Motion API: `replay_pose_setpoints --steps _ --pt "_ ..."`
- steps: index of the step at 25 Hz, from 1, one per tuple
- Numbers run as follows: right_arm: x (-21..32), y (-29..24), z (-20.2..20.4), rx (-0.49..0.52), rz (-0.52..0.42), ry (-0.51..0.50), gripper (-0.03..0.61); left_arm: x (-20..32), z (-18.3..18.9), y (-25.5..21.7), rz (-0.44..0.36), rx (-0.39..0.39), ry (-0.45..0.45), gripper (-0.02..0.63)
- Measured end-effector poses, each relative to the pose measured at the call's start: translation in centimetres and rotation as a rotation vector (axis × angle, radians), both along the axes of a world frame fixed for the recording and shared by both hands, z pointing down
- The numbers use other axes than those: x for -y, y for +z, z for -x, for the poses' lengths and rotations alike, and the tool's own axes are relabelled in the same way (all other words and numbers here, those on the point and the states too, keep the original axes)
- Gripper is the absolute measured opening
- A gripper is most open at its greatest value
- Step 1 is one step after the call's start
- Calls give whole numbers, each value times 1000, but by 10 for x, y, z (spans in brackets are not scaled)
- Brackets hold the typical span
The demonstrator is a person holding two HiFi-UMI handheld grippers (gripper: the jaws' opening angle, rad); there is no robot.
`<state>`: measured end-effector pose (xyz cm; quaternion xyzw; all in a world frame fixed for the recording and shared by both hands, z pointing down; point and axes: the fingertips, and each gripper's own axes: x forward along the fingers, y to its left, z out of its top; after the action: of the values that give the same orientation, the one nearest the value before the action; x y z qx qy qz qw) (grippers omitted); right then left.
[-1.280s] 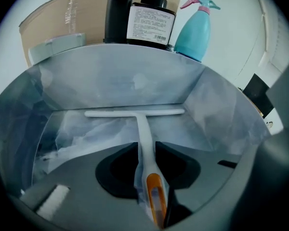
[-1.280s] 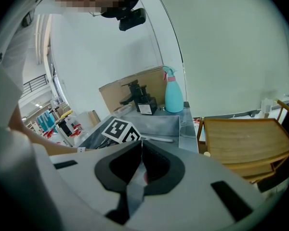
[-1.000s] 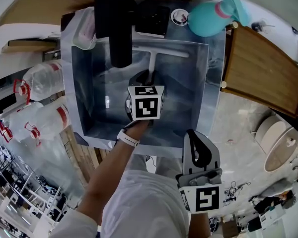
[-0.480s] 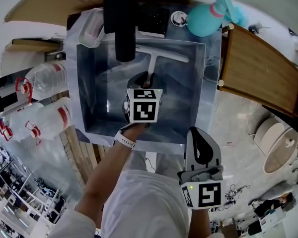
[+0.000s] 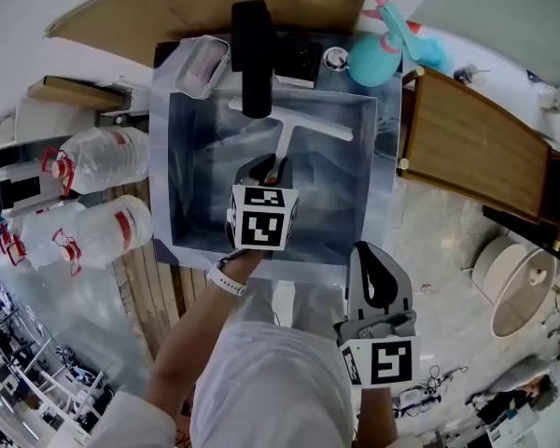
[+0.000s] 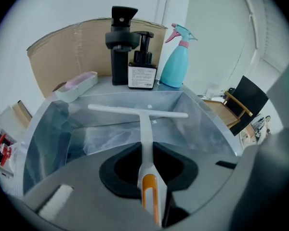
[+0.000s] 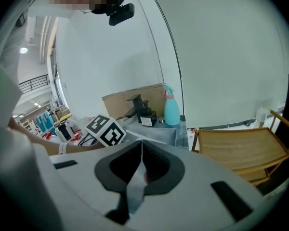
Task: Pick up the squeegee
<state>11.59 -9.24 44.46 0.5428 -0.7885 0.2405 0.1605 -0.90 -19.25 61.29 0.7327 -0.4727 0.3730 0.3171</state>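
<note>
**White plastic T-shaped squeegee (image 5: 287, 131) held over grey metal sink (image 5: 189, 180)**

Centre: the left gripper (image 5: 269, 169) is clamped on the smooth, orange-inlaid handle. That slick, narrow shaft could pivot or slip out if the long blade end drags it down. Lower right: the right gripper (image 5: 377, 283) hangs closed, empty.

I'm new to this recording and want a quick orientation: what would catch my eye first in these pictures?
The white squeegee with an orange inlay in its handle stands out, clamped by that handle in the left gripper over the sink. Behind the sink stand a black faucet and a teal spray bottle. The right gripper hangs shut and empty, nearer the person's body.
</note>
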Motion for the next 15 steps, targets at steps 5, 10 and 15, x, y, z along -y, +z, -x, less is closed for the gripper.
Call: replay_pose_setpoints --steps 5,10,15 --pt "-11 -17 7 -16 -27 -11 6 -11 7 -33 -21 -20 -4 69" --pt "-22 -38 13 -32 -64 -21 6 -27 17 -67 -48 -25 3 69" --pt "-27 -63 17 -49 -108 -33 6 -44 29 -110 -115 -50 8 69"
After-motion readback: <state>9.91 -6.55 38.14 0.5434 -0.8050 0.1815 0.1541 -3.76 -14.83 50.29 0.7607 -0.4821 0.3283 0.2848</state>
